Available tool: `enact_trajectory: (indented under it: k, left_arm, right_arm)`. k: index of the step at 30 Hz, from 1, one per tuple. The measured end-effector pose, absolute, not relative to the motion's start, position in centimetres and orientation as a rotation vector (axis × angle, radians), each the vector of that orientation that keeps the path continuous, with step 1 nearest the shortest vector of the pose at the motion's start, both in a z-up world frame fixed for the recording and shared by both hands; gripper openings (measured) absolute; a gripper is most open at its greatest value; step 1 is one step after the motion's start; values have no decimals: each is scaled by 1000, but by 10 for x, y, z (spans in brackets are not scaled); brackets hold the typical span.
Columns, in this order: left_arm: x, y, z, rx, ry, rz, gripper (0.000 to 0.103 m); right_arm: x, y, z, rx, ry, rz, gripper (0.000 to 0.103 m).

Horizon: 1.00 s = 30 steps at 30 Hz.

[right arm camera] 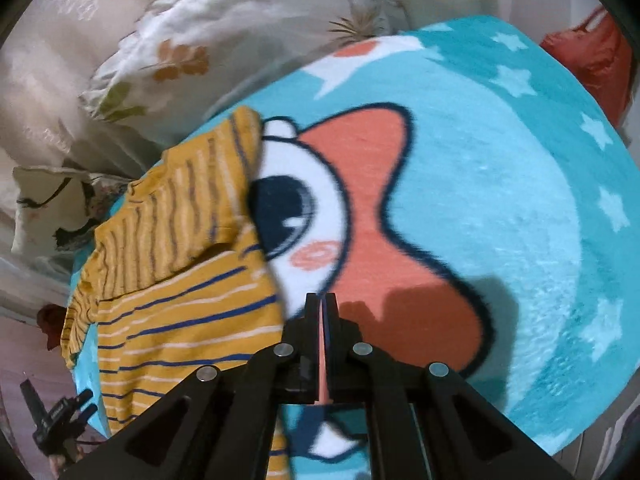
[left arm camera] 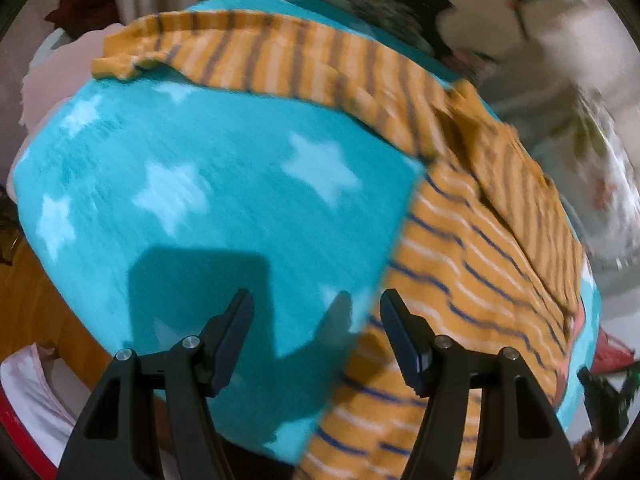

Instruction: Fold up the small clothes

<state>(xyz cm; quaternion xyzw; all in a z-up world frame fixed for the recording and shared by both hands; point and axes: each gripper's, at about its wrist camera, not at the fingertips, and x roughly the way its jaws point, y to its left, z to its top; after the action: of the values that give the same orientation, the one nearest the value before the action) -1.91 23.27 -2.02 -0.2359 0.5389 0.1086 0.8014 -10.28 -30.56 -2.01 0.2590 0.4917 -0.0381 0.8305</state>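
Note:
A small mustard garment (left arm camera: pixel 460 280) with blue and white stripes lies spread on a teal star-print blanket (left arm camera: pixel 200 160), one part folded over along its far side. My left gripper (left arm camera: pixel 316 300) hangs open just above the blanket at the garment's left edge, with nothing between its fingers. In the right wrist view the same garment (right arm camera: pixel 180 280) lies at the left on the blanket (right arm camera: pixel 500 200), which shows a cartoon figure in coral and white. My right gripper (right arm camera: pixel 321 300) is shut just right of the garment's edge, over the cartoon print, and no cloth shows between its fingers.
Floral pillows and bedding (right arm camera: pixel 160 60) pile up behind the blanket. A red item (right arm camera: pixel 592 52) sits at the far right. A black device (right arm camera: pixel 56 416) lies beside the blanket's near left edge. Wooden floor (left arm camera: pixel 32 300) and a white cloth (left arm camera: pixel 32 392) show past the blanket's left side.

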Motion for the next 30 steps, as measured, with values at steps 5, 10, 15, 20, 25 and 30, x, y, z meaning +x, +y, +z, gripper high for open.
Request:
enact_trajectory:
  k: [5, 10, 15, 20, 25, 30]
  left_arm:
    - [5, 296, -24, -499, 1108, 333, 64]
    - [27, 365, -38, -572, 1071, 364, 68]
    - [47, 410, -45, -693, 995, 332, 78]
    - [70, 439, -45, -746, 932, 330, 82]
    - [87, 483, -47, -827, 952, 401, 7]
    - [87, 502, -19, -931, 870, 328, 7]
  right_arm:
    - [-98, -264, -11, 520, 1045, -23, 26]
    - [-87, -219, -8, 473, 1064, 7, 28]
    - [-77, -185, -2, 429, 1074, 14, 33]
    - [-68, -160, 5, 395, 1077, 12, 33]
    - [-66, -147, 7, 396, 1078, 2, 33]
    - [-69, -149, 5, 411, 1076, -2, 33]
